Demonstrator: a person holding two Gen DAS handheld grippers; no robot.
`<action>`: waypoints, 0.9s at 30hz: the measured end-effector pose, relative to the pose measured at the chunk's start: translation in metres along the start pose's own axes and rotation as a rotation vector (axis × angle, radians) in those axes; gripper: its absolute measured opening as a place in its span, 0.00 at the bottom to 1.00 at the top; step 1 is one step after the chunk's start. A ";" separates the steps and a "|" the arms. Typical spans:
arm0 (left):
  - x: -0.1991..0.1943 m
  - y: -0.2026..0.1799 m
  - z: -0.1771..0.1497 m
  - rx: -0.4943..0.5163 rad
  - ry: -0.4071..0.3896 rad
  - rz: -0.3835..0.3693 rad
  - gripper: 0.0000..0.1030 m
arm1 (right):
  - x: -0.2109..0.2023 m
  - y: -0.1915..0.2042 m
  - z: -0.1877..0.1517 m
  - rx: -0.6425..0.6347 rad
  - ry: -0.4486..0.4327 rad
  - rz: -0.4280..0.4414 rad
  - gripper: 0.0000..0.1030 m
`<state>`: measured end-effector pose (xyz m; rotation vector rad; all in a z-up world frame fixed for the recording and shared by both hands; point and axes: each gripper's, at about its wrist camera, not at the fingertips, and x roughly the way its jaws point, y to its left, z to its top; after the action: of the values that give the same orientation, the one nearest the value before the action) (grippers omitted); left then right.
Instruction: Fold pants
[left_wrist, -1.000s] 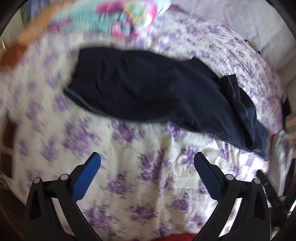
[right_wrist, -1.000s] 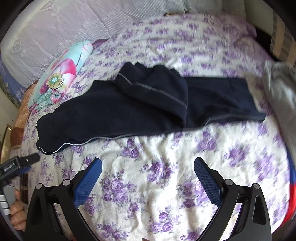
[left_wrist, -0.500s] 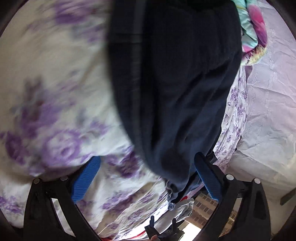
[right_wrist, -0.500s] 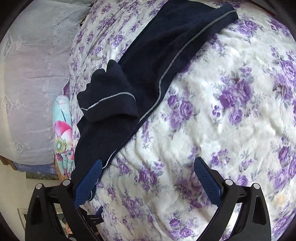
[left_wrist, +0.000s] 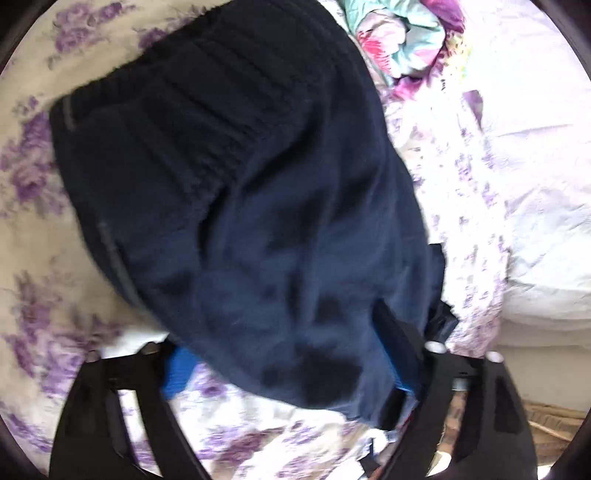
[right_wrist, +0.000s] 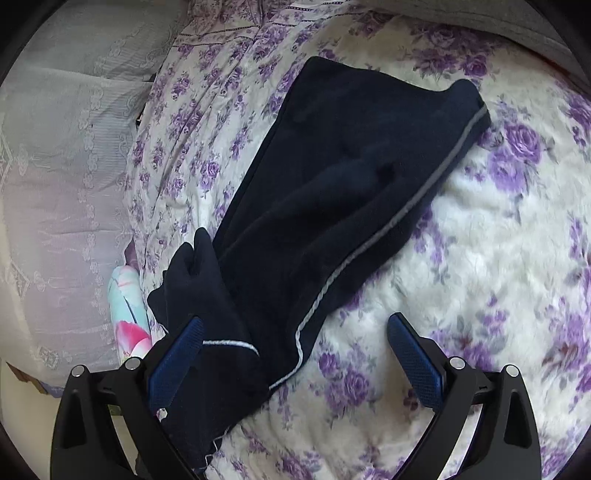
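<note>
Dark navy pants (left_wrist: 258, 206) with a ribbed waistband lie on a bed with a purple-flowered cover (left_wrist: 33, 236). In the left wrist view my left gripper (left_wrist: 288, 365) is open, its blue pads spread wide, and the cloth lies over the gap and partly covers both pads. In the right wrist view the pants' legs (right_wrist: 351, 192), edged with a grey stripe, run from upper right to lower left, with one part folded over. My right gripper (right_wrist: 295, 358) is open just above the cloth's lower edge, its left pad over the folded part.
A bright turquoise and pink floral cushion (left_wrist: 406, 33) lies beyond the waistband and also shows in the right wrist view (right_wrist: 127, 306). Pale lace pillows (right_wrist: 55, 166) line the head of the bed. A grey garment (right_wrist: 480, 18) lies at the far edge.
Both grippers have swung round and come down close to the pants. The left one now sits over the waist end, the right one over the leg end. Both stay open.
</note>
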<state>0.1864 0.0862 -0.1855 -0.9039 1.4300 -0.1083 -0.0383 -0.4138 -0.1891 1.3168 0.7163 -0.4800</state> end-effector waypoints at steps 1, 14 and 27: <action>0.000 0.002 0.003 -0.011 0.005 -0.003 0.68 | 0.006 0.004 0.002 -0.014 0.010 -0.006 0.97; 0.007 0.017 0.022 -0.127 0.030 0.011 0.60 | 0.071 0.094 -0.029 -0.576 0.087 -0.220 0.89; -0.069 -0.009 -0.015 0.188 -0.148 0.037 0.13 | -0.016 0.072 -0.031 -0.482 0.075 0.007 0.14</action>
<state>0.1637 0.1124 -0.1227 -0.7163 1.2758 -0.1429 -0.0061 -0.3699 -0.1299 0.8869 0.8288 -0.2309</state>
